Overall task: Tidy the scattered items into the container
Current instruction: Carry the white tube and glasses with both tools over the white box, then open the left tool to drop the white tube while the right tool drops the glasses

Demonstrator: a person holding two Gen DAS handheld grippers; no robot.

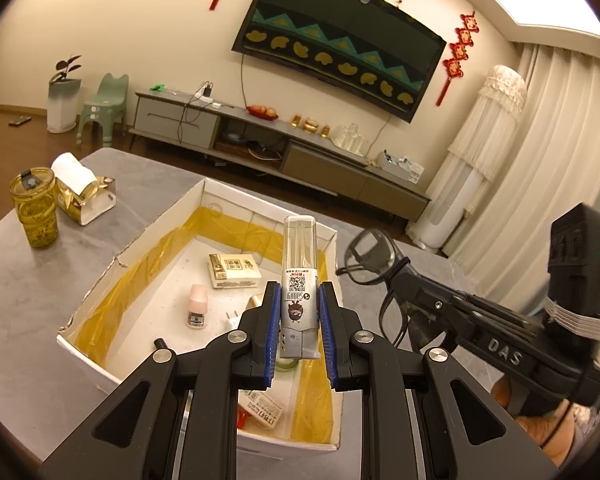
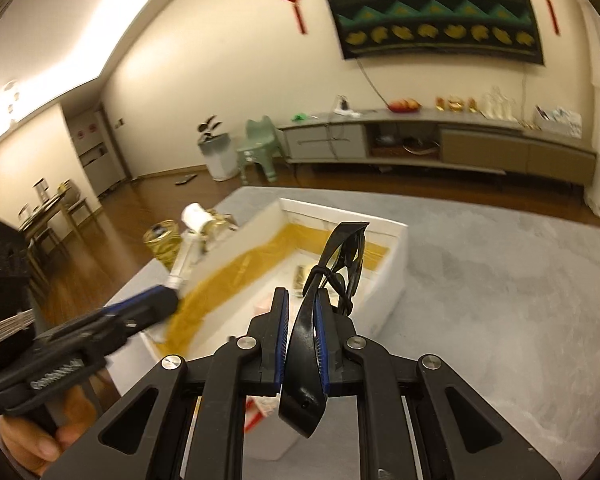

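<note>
Blue-padded left tongs (image 1: 299, 312) pinching clear tube (image 1: 299, 280) upright above white box (image 1: 80, 344), ready for dropping; right tongs (image 2: 302, 340) at three o'clock clamping black glasses (image 2: 342, 256) by the arm, over box too.

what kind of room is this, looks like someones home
Most likely a home living room: a wall-mounted TV under a patterned dust cover, a long low TV cabinet beneath it, red Chinese knot decorations on the wall, and a dining table beyond.
</note>
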